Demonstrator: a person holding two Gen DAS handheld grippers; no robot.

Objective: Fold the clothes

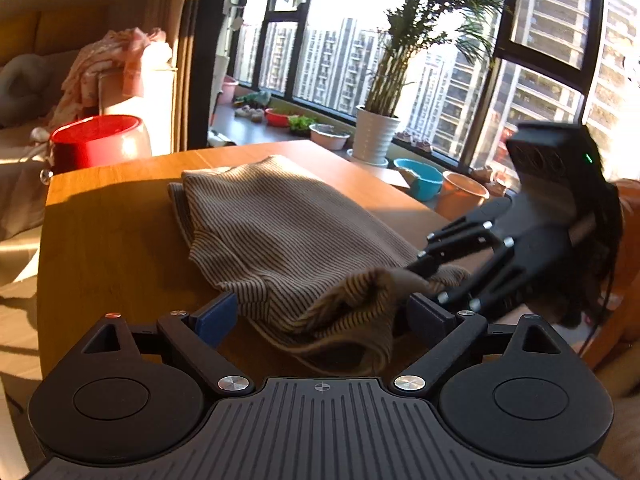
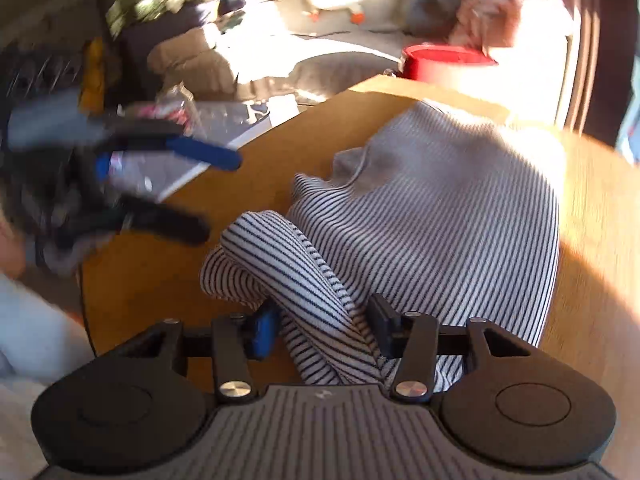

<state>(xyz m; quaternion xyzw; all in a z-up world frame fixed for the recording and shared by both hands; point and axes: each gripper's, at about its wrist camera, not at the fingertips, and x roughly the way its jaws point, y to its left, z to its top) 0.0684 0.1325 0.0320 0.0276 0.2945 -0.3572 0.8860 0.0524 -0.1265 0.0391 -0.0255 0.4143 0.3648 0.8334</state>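
Striped garment (image 1: 280,232) bunched on wooden table (image 1: 112,248), partly folded, sleeve end lifted so it can be laid over the body. Right gripper (image 2: 326,330) clamped on that rolled sleeve (image 2: 288,264); left gripper (image 1: 320,316) spread wide, gripping nothing, likely to catch the near edge.

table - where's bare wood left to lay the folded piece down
Bare wood on the table runs between the striped garment and the edge nearest the red bucket; another strip lies beyond the garment toward the window. It is crowded at the near edge, where the left gripper and right gripper meet the cloth.
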